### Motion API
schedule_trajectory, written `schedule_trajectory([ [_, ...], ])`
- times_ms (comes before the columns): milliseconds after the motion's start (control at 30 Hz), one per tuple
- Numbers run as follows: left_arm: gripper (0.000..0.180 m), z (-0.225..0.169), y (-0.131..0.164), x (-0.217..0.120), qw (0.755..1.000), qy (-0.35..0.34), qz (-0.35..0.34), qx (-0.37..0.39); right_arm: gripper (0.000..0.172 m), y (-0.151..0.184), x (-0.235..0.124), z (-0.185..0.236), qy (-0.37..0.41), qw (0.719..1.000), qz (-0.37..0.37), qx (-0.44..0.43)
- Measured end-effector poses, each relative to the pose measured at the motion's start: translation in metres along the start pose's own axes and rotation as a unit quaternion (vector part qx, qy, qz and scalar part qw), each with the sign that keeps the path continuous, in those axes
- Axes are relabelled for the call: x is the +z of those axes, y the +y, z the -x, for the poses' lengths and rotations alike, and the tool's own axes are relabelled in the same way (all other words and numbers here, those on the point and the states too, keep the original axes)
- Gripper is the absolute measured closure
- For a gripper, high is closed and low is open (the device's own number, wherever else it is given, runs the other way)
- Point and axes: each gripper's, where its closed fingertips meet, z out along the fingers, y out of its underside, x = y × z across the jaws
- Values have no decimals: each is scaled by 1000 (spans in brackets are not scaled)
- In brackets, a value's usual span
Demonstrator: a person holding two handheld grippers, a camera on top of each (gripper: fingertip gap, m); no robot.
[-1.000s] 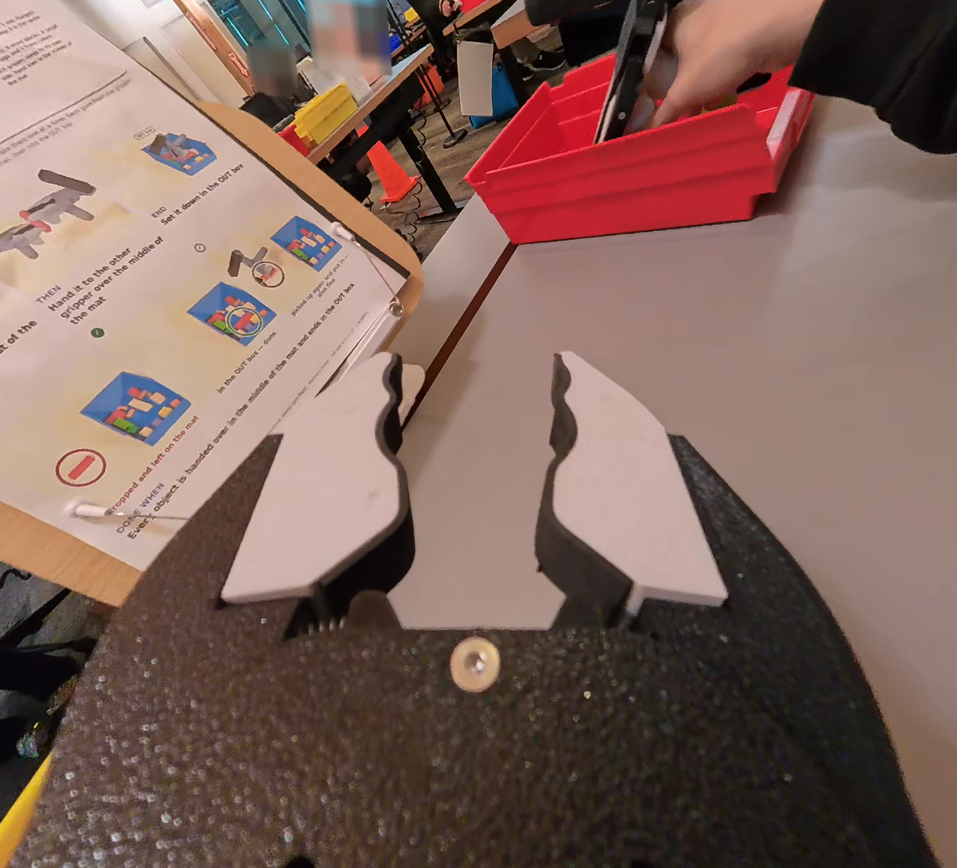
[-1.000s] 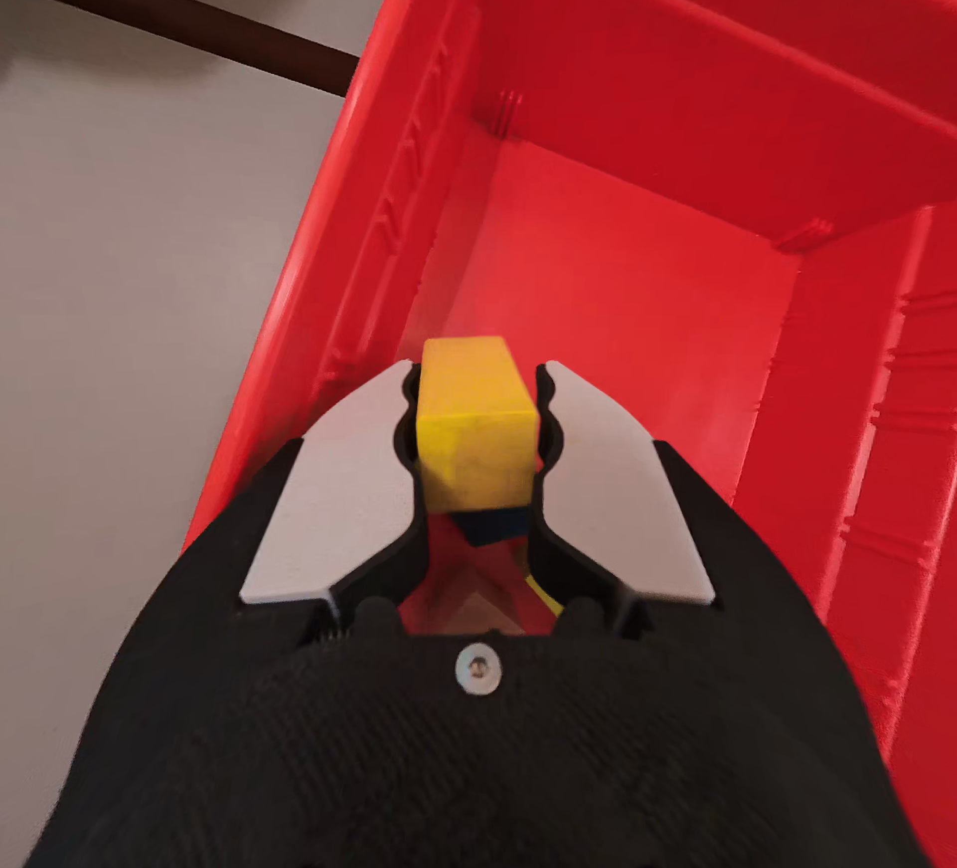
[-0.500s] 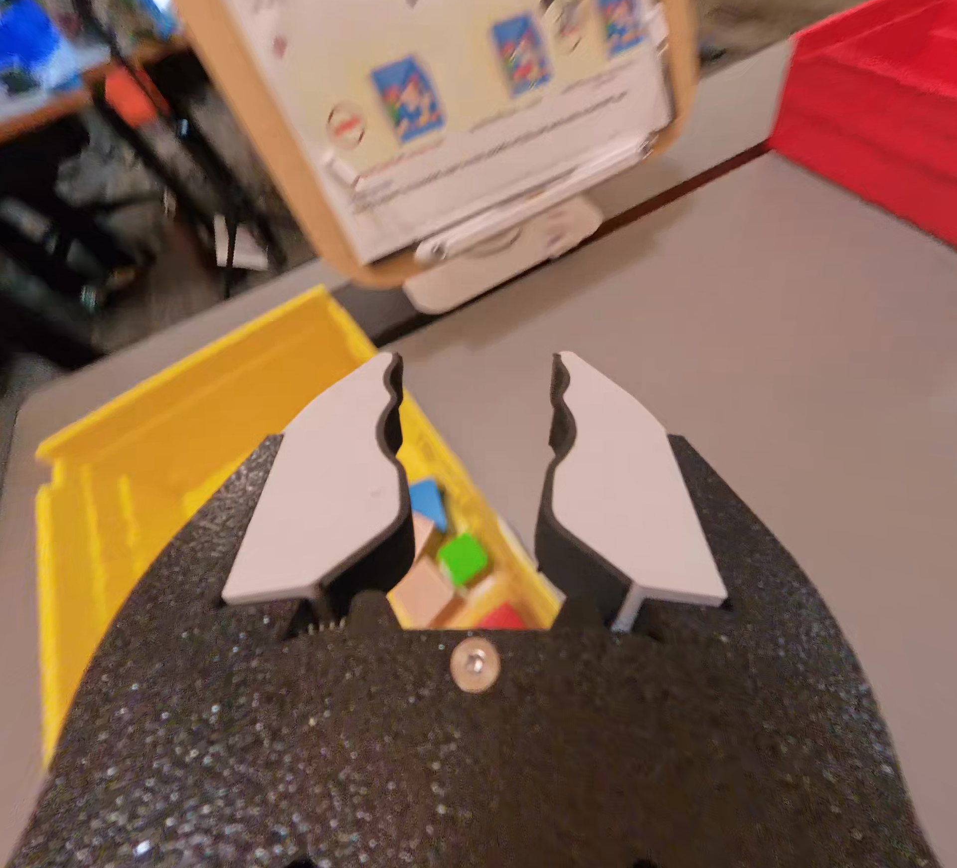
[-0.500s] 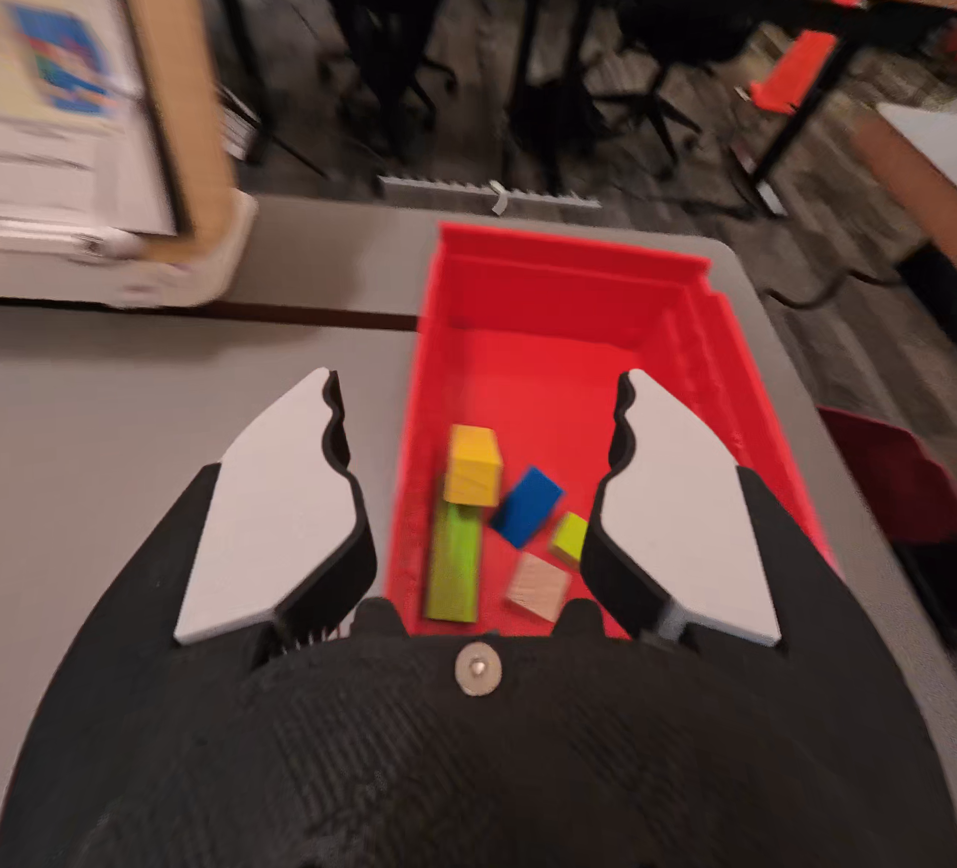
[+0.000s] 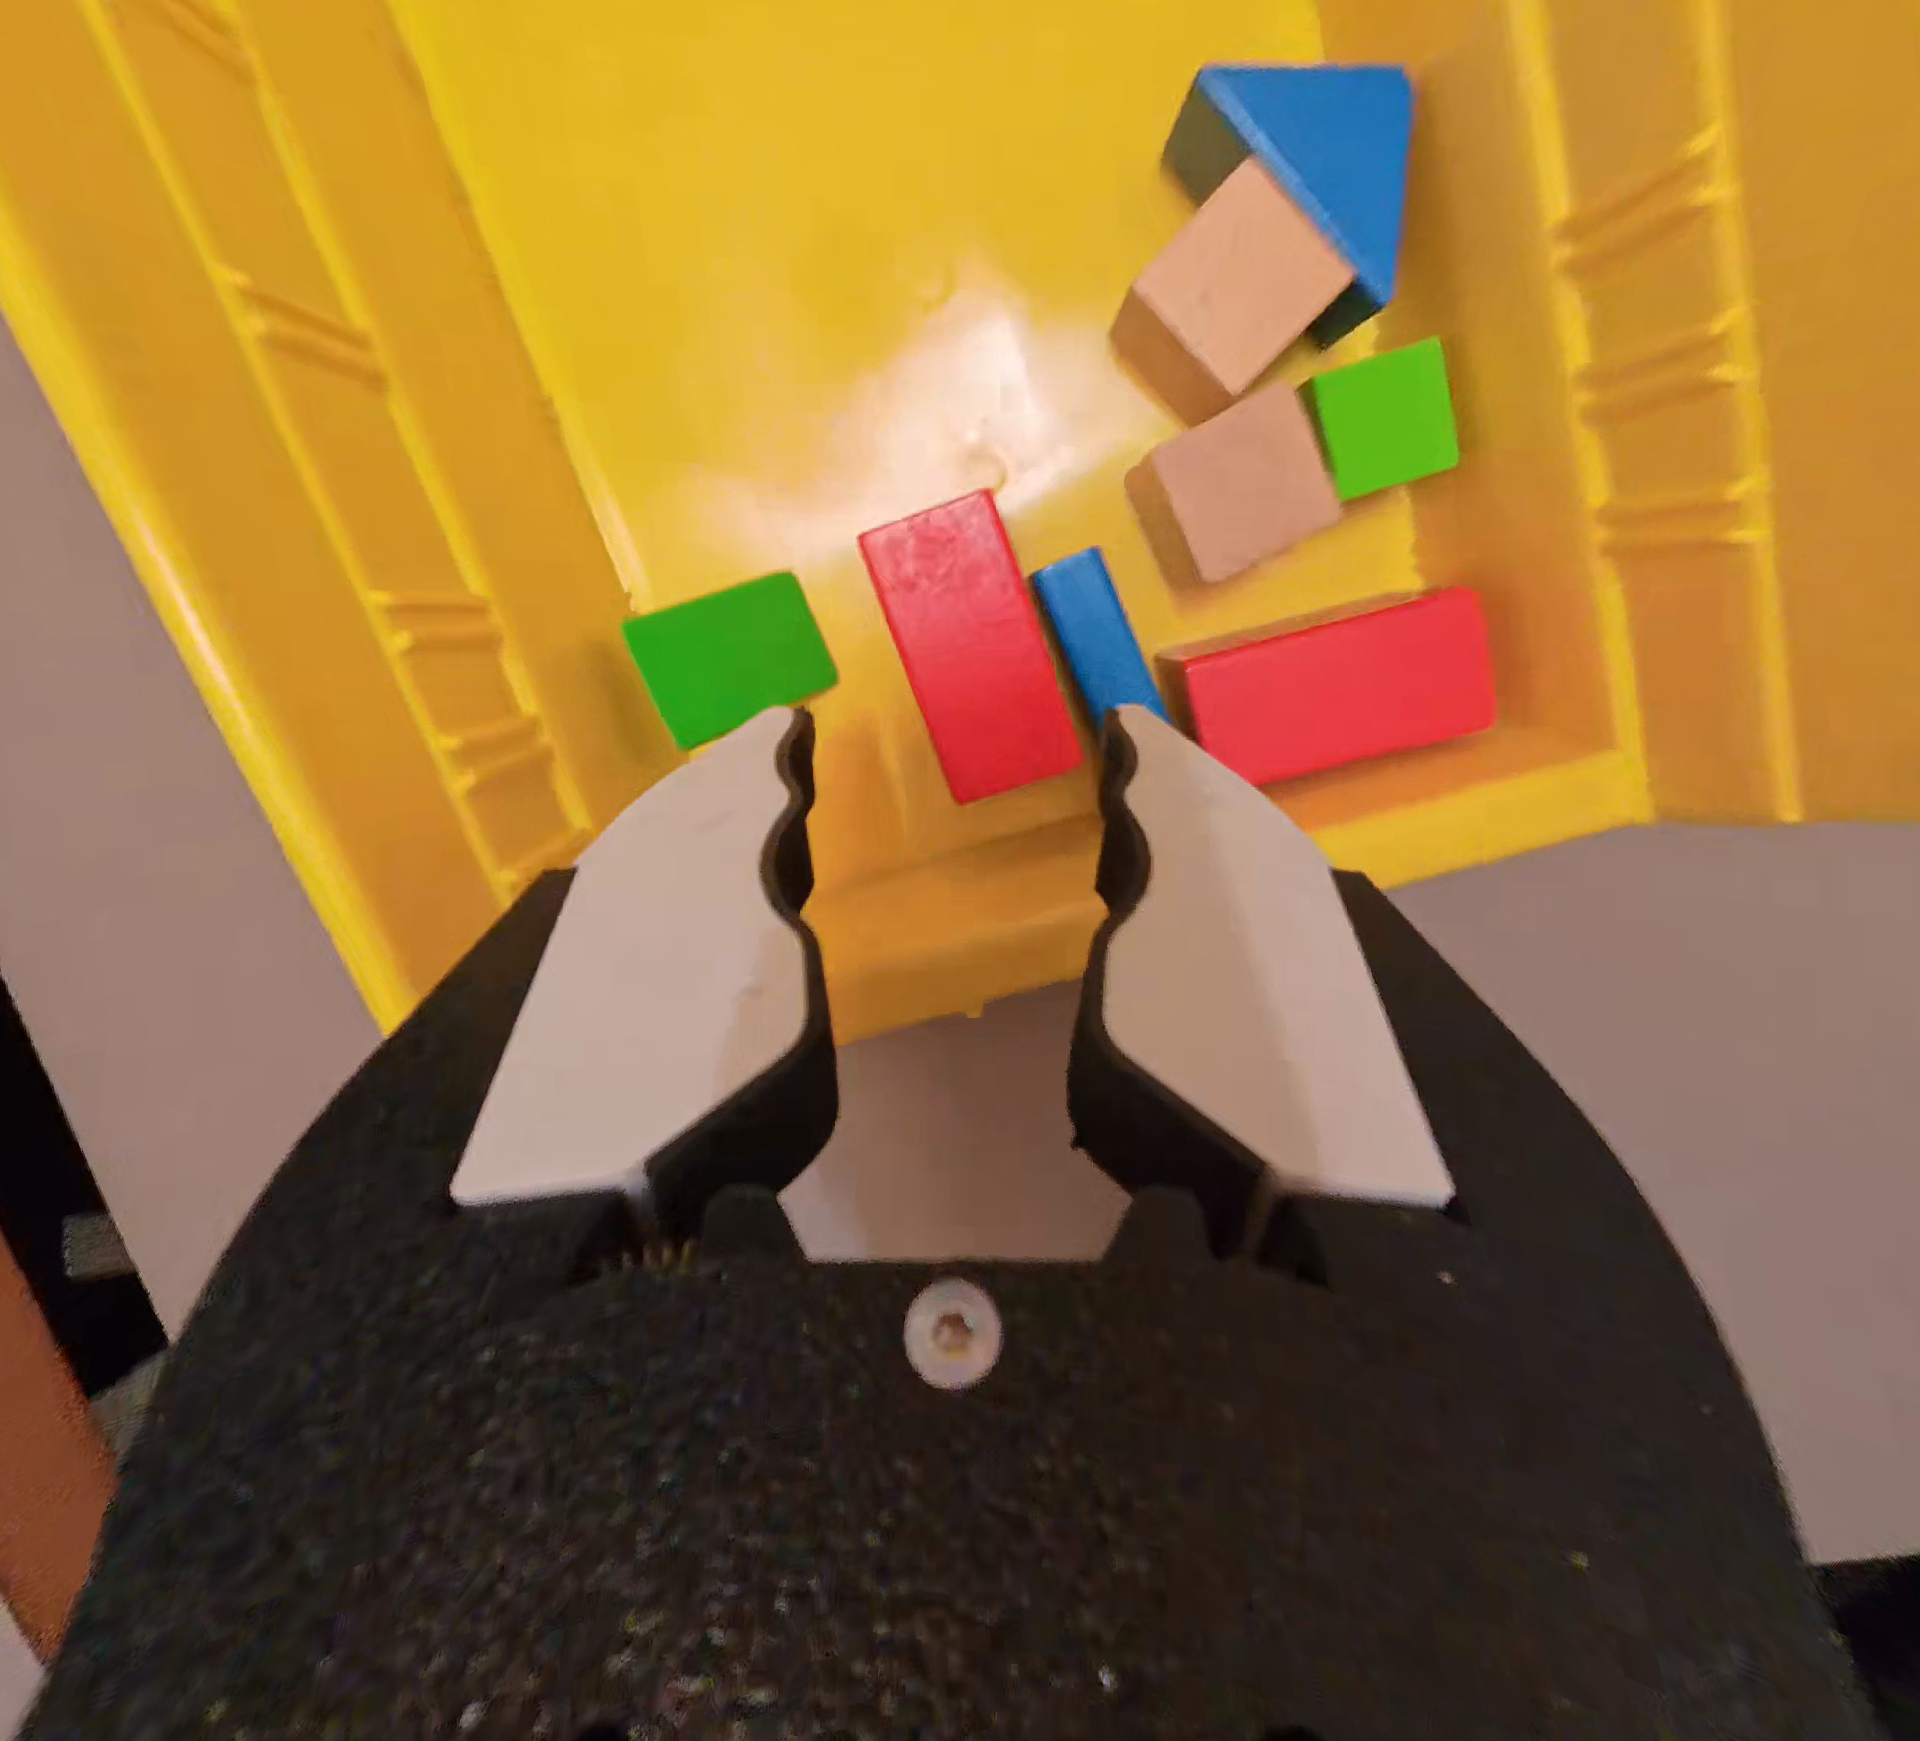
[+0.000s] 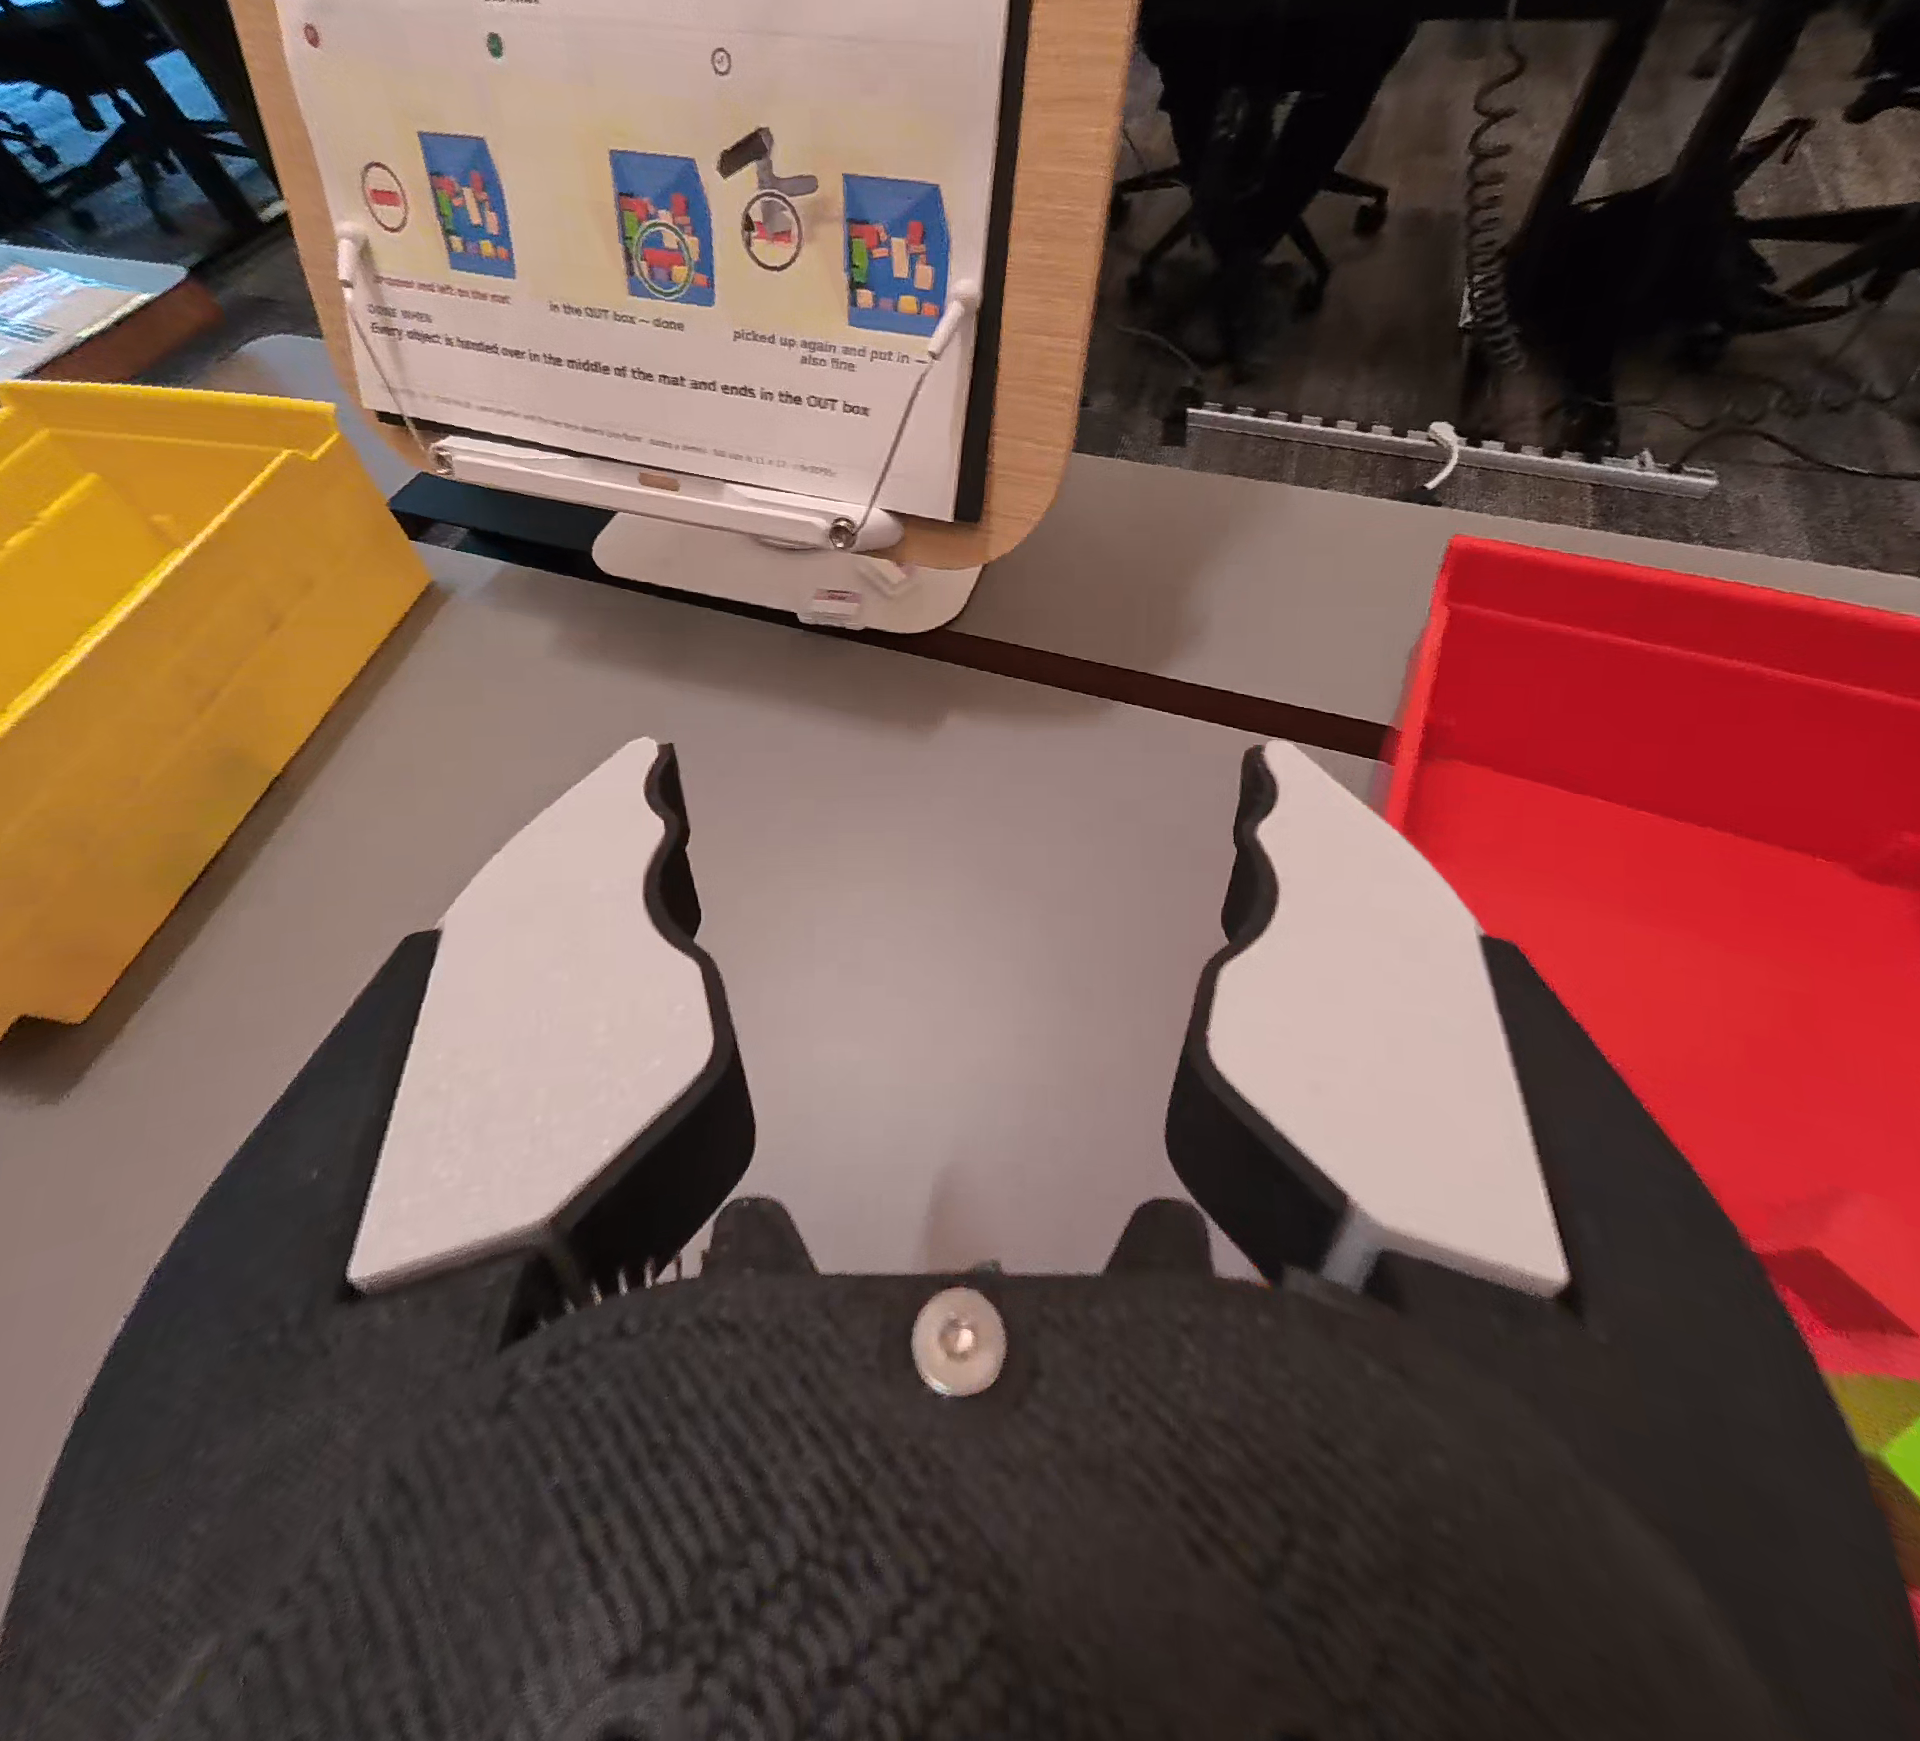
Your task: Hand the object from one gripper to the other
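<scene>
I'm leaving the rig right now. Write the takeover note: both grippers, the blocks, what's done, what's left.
Left gripper: jaws open, nothing held, poised over the yellow bin near the upright red block.
Right gripper: jaws wide open, nothing held, over the grey table between the bins.
Red bin: blocks lie at its near end.
Done: no block in hand.
Left: grasp a block, hand it over, set it down.

Black tool (image 5: 956, 735), grey fingers (image 5: 665, 964)

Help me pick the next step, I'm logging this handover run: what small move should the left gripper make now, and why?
Probably lower the left gripper and close on the upright red block. Both grippers are open and hold nothing, and that block in the yellow bin lies nearly between its fingertips.
</scene>
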Motion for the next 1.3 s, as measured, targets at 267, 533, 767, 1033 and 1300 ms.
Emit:
schedule_trajectory([
  [267, 130, 5, 9, 18, 998, 1, 51, -27, 71, -4, -1, 13, -29, 1000, -5, 2],
  [533, 131, 5, 9, 29, 997, -3, 69, -28, 72, -4, -1, 17, -43, 999, -7, 11],
  [767, 135, 5, 11, 37, 996, -11, 81, -31, 72, -2, 1, 19, -54, 998, -1, 17],
  [1033, 146, -2, 14, 41, 992, 29, 113, -48, 72, -1, 2, 25, -67, 998, 2, 18],
  [1300, 148, 0, 12, 43, 992, 32, 122, -15, 72, -2, 3, 36, -91, 996, 2, 12],
])
